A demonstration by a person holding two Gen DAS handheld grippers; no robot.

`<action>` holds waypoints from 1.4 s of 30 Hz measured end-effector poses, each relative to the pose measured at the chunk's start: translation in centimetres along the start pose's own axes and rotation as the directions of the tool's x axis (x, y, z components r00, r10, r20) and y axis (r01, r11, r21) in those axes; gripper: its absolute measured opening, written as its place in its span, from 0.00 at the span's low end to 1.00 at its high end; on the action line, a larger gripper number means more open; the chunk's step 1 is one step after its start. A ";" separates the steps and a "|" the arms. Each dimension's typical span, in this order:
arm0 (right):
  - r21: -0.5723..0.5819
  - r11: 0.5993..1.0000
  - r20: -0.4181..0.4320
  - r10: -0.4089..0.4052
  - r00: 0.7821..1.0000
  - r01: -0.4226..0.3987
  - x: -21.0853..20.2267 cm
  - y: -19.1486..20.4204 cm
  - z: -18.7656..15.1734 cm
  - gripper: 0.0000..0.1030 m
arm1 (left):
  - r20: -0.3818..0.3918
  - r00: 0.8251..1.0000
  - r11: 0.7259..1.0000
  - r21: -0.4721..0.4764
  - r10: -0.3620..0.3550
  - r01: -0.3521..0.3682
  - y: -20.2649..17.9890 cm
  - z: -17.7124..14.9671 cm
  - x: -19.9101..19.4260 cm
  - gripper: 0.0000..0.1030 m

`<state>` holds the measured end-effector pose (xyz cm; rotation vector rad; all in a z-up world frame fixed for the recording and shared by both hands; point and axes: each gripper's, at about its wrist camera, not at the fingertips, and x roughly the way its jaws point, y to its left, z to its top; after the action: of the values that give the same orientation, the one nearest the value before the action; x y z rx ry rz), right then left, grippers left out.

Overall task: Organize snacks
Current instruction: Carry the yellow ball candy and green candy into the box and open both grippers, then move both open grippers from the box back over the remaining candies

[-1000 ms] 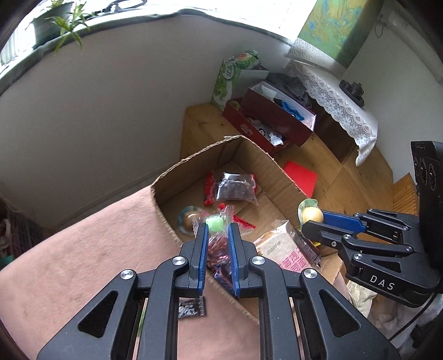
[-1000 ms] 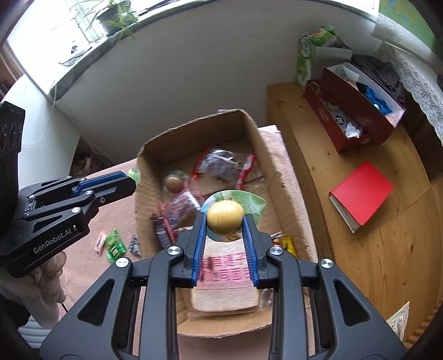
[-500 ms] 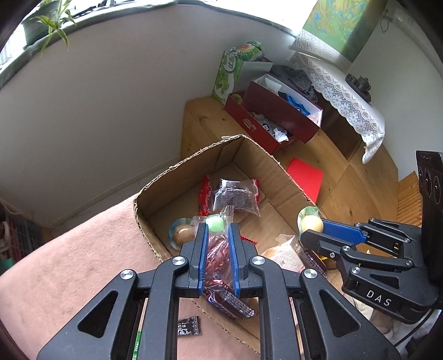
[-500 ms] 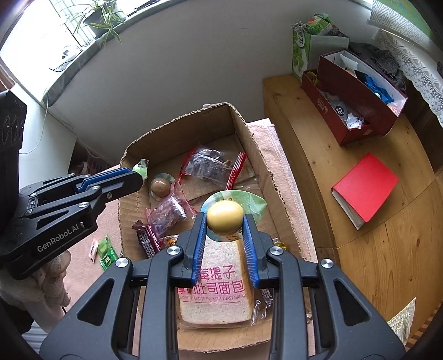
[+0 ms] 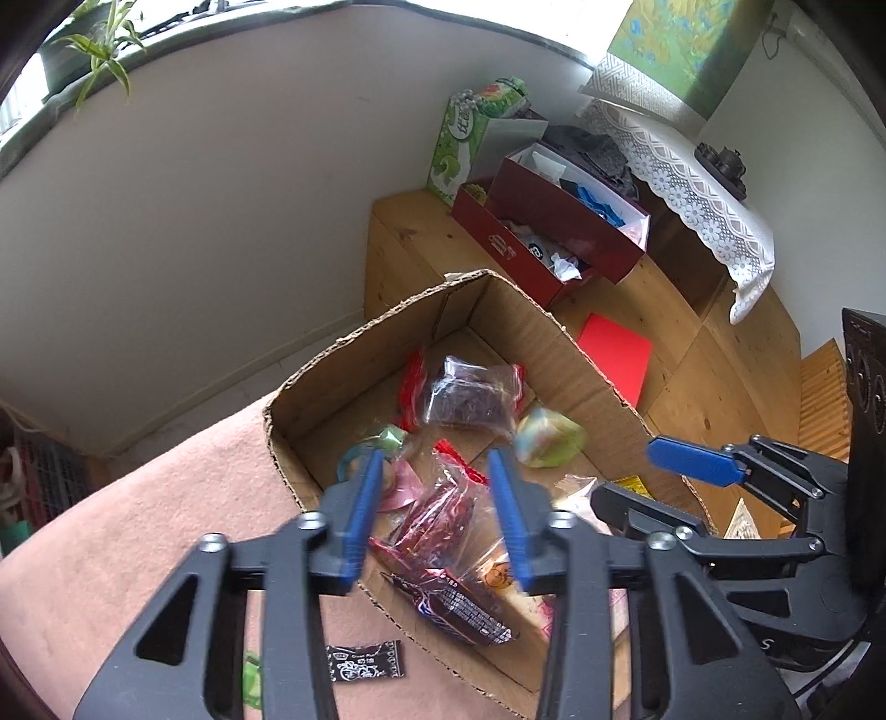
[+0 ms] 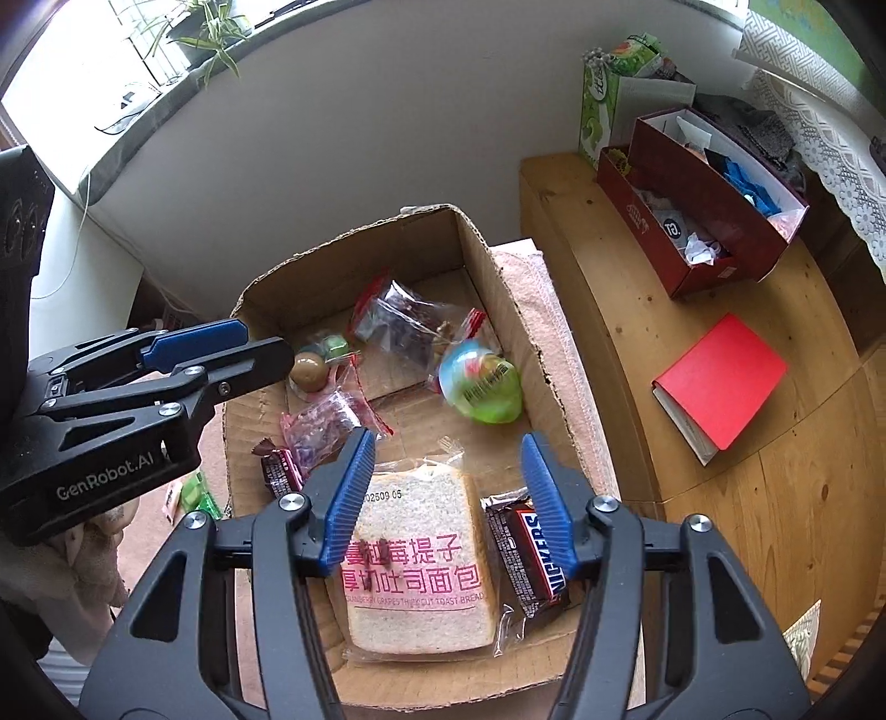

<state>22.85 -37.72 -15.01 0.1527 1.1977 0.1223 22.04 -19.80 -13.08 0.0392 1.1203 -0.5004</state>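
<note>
Here both sets of jaws are seen opening over the cardboard box [image 6: 501, 288], nothing gripped: left gripper [image 5: 437, 498] above a clear red-sealed bag [image 5: 443, 509], right gripper [image 6: 443, 487] above the bread [image 6: 421, 565].

Beyond the jaws and to their right we see a red book [image 6: 720, 382] lying flat on the wooden bench [image 6: 620, 343]. Farther out along the same bench stands an open dark red box [image 6: 714, 243] filled with small odds and ends, and a green carton [image 6: 601, 105] stands upright just behind it, against the pale wall. A white lace cloth [image 5: 703, 194] hangs over furniture at the far right. High above the jaws, on the windowsill, a potted plant [image 6: 213, 27] trails thin leaves.
</note>
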 end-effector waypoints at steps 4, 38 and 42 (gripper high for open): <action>0.004 1.000 -0.003 -0.001 1.000 0.001 -0.1 0.0 -0.1 0.56 | 0.004 1.000 1.000 -0.003 0.007 -0.007 0.2 -0.1 -0.2 0.39; -0.170 0.969 -0.050 0.174 0.983 -0.180 -2.4 11.5 -4.1 0.56 | 0.050 0.992 0.961 -0.259 0.116 -0.100 12.3 -9.1 -9.1 0.39; -0.209 0.956 -0.100 0.188 0.977 -0.206 -1.2 13.9 -5.3 0.56 | 0.026 0.993 0.950 -0.292 0.119 -0.106 13.5 -11.0 -9.0 0.39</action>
<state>17.26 -23.96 -13.22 0.0740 1.2369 0.4376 15.07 -1.42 -13.10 -0.1629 1.1326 -0.2298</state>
